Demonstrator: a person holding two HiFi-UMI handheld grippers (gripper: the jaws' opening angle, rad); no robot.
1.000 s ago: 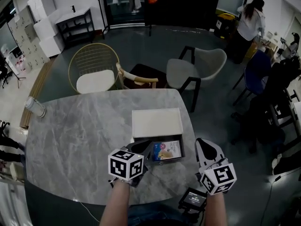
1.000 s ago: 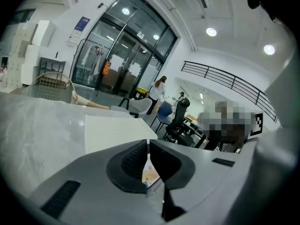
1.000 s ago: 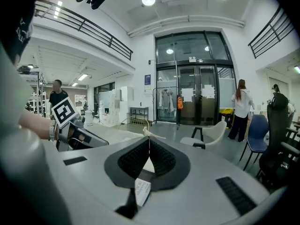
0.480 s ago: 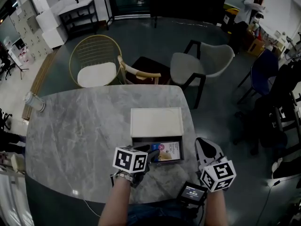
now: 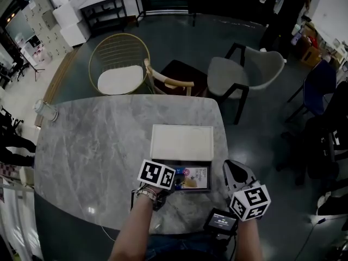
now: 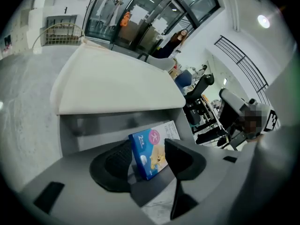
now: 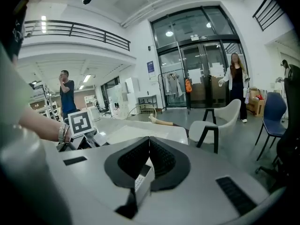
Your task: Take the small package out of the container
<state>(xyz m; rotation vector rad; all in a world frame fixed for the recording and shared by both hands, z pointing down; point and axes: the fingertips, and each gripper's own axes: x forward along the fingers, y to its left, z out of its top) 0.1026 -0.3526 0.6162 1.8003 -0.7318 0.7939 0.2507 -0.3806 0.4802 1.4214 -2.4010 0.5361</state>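
Note:
A dark open container [image 5: 209, 179] lies on the marble table, its white lid [image 5: 182, 142] folded back behind it. Inside is the small blue package [image 5: 192, 178] with a cartoon print. My left gripper [image 5: 169, 174] reaches into the container's left end. In the left gripper view its jaws are opening around the package [image 6: 149, 154], which stands tilted between the pads [image 6: 117, 161] without being pinched. The lid [image 6: 117, 83] and container wall [image 6: 108, 124] lie beyond. My right gripper [image 5: 234, 166] hovers right of the container, shut [image 7: 149, 144] and holding nothing.
A plastic bottle [image 5: 45, 111] stands at the table's left edge. A small screen device [image 5: 220, 220] sits near the front edge. A wire chair [image 5: 117, 69], a wooden chair [image 5: 174, 83] and a grey chair [image 5: 242, 75] stand beyond the table. A person [image 5: 285, 1] is far right.
My left gripper has moved forward and right, into the container beside the package. The right gripper has stayed about where it was.

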